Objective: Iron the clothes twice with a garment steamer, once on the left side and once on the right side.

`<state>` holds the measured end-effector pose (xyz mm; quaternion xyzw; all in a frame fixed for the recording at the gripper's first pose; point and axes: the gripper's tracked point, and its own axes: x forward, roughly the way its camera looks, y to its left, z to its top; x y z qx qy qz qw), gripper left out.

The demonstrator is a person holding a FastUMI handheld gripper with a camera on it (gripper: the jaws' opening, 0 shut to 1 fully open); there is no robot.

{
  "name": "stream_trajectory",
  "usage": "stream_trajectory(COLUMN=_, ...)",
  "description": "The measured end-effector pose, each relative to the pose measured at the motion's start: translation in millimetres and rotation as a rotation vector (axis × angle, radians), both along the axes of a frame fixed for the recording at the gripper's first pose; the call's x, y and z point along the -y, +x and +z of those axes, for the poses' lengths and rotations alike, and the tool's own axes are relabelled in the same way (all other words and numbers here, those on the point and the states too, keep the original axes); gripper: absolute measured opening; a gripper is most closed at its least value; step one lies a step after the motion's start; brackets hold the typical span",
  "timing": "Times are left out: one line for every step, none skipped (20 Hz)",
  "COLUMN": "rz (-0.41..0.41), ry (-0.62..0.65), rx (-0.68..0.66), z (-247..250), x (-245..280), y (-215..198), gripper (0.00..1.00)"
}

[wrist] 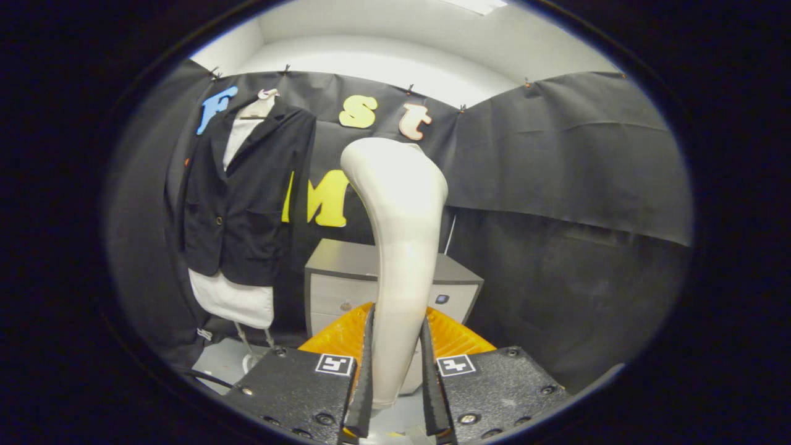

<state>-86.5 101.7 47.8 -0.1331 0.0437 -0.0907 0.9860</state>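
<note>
The gripper (397, 371) is clamped on the steamer (400, 247), which is best carried level towards the jacket (244, 198).

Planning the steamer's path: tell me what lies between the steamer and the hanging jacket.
In the gripper view, the gripper is shut on the steamer. Between it and the jacket only the black wall cloth shows; the cabinet stands lower, behind the steamer.

The gripper (395, 371) is clamping the white garment steamer (400, 247) upright, both fingers pressing its handle. Beyond the fingers, a dark jacket (244, 191) is hanging on a mannequin beside a grey cabinet (346, 278).
</note>
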Motion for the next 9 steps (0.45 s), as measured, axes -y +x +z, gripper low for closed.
stream_trajectory(rz=-0.007, ry=0.009, rx=0.005, z=4, x=10, y=0, gripper=0.36)
stream_trajectory(rz=-0.021, ry=0.007, rx=0.011, z=8, x=20, y=1, gripper=0.36)
stream_trajectory(rz=-0.036, ry=0.005, rx=0.016, z=10, x=30, y=1, gripper=0.36)
stream_trajectory(rz=-0.045, ry=0.01, rx=0.015, z=9, x=36, y=1, gripper=0.36)
stream_trajectory(rz=-0.046, ry=0.015, rx=0.01, z=6, x=39, y=0, gripper=0.36)
stream_trajectory(rz=-0.044, ry=0.013, rx=0.004, z=4, x=43, y=0, gripper=0.36)
stream_trajectory(rz=-0.042, ry=0.011, rx=-0.002, z=1, x=47, y=2, gripper=0.36)
stream_trajectory(rz=-0.039, ry=0.016, rx=-0.008, z=-1, x=49, y=3, gripper=0.36)
stream_trajectory(rz=-0.034, ry=0.025, rx=-0.012, z=-2, x=53, y=3, gripper=0.36)
